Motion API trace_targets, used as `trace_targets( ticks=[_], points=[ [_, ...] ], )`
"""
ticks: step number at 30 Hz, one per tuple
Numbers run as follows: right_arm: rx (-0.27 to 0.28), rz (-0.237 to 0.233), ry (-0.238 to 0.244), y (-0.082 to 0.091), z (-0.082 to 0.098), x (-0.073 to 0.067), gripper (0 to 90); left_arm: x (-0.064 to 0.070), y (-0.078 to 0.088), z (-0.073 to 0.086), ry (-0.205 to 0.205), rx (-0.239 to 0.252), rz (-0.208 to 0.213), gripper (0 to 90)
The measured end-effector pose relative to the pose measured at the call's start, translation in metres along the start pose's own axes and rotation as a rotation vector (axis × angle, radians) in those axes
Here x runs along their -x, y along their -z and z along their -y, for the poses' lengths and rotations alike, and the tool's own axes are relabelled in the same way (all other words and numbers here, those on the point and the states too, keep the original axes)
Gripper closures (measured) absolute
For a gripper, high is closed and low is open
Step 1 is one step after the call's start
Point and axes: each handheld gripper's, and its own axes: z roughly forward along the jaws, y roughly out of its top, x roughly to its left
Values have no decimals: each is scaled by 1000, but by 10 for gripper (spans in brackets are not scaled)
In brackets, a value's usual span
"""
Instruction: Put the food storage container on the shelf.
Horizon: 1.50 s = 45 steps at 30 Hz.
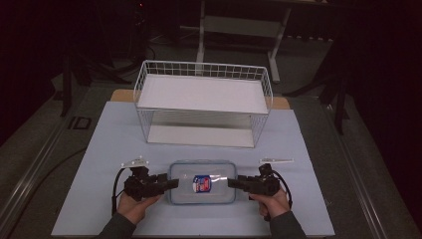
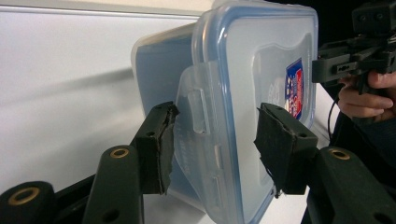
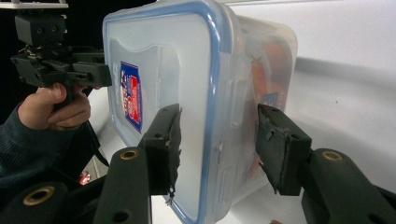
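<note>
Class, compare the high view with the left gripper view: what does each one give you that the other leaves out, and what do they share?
The high view gives the white wire rack behind the work and the pale blue mat under it. The left gripper view gives the box's side latch flap, close up between the left tongs. Both show the clear lidded box with its blue-rimmed lid and red and blue label, and the right tongs at its far end.
</note>
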Motion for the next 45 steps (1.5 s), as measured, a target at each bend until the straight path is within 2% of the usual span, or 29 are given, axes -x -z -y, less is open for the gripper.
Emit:
trace_targets(
  ticks=[20, 32, 40, 45],
  points=[
    [78, 2, 34, 1, -5, -15, 514, 4, 16, -8, -17, 91, -8, 486],
    [134, 5, 72, 3, -10, -27, 514, 8, 27, -16, -65, 144, -12, 488],
    [169, 9, 112, 9, -16, -34, 515, 12, 32, -24, -119, 176, -8, 489],
    [184, 13, 134, 10, -19, -38, 515, 14, 34, -27, -131, 184, -9, 489]
  ],
)
